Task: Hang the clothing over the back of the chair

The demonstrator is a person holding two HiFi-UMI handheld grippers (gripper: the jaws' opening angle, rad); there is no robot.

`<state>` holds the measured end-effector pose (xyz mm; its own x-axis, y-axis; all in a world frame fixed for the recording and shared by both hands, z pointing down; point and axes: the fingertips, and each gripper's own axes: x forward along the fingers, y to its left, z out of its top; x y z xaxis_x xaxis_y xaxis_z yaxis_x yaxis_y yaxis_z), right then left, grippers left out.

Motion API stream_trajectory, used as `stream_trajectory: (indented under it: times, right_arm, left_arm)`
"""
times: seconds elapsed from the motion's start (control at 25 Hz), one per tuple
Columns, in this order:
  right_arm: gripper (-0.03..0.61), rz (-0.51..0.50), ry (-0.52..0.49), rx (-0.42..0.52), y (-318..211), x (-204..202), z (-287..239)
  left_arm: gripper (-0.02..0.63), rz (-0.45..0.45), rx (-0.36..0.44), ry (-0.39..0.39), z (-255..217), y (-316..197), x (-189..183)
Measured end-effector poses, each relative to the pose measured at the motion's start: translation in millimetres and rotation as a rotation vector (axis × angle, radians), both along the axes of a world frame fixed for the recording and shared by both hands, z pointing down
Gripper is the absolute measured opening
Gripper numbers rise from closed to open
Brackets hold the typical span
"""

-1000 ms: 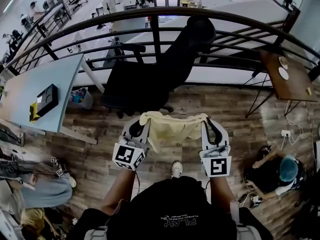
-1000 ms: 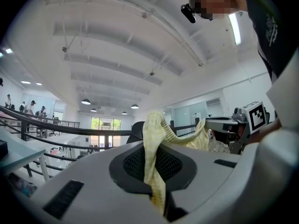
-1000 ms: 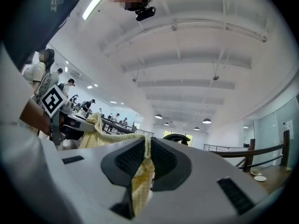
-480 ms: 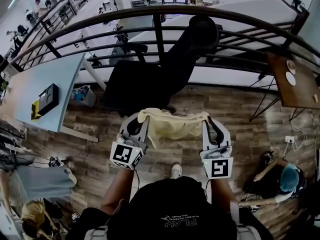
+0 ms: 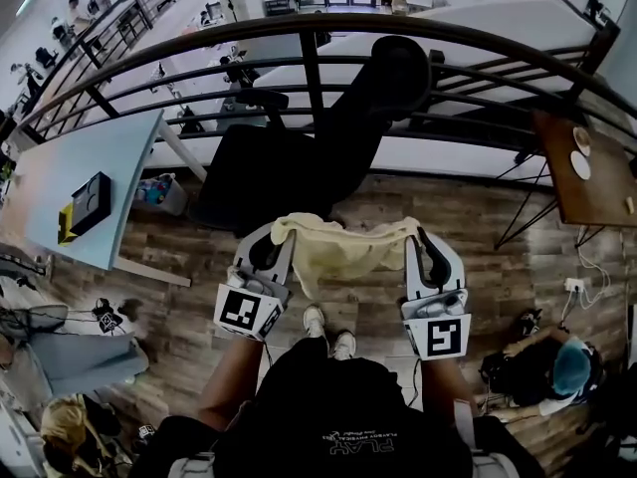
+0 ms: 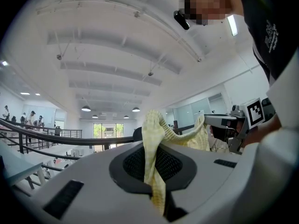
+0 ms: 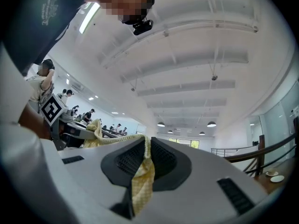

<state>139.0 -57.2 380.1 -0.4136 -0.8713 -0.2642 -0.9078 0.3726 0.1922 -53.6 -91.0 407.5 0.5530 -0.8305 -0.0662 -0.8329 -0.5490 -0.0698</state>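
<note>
Wood-plank floor (image 5: 478, 217), upper level, with a curved dark railing (image 5: 299, 28) ahead and an open hall beyond it. A black office chair (image 5: 264, 167) stands against the railing. Its chair back (image 5: 383, 78) rises at the right of the seat. The seat hides the base almost wholly.

The pale yellow clothing (image 5: 343, 257) hangs in the air, strung between the two grippers in front of the person's chest. It is on the near side of the chair and clear of it.
- left gripper (image 5: 281, 235): jaws clamped on one top corner. Its own view shows ribbed knit pinched between the dark pads, with a tail hanging below them.
- right gripper (image 5: 412, 239): jaws clamped on the other top corner in the same way.

The top edge sags a little between the grippers. The lower part hangs bunched and folded, so I cannot tell what sort of garment it is.

At the left a light blue desk (image 5: 70, 162), cut off by the frame edge, carries a black box (image 5: 88, 199). At the right is a brown side table (image 5: 587, 172), also cut off. A person in a teal cap (image 5: 572, 361) crouches on the floor at lower right, partly hidden. The wearer's white shoes (image 5: 328, 332) show between the grippers.
</note>
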Motion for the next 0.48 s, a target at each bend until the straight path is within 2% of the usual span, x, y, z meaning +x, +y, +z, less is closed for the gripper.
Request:
stream_trajectory:
  times: [0.16, 0.32, 0.48]
  right_arm:
    - [0.046, 0.032, -0.042, 0.004, -16.7, 6.7, -6.8]
    - [0.046, 0.044, 0.062, 0.062, -33.0, 11.6, -9.8]
    - [0.046, 0.073, 0.061, 0.093, -55.0, 12.1, -27.0]
  left_arm:
    - [0.023, 0.016, 0.007, 0.02, -1.9, -18.2, 5.2]
    - [0.023, 0.043, 0.05, 0.027, -18.3, -40.6, 9.1]
    - [0.023, 0.067, 0.095, 0.043, -39.2, -67.2, 10.0]
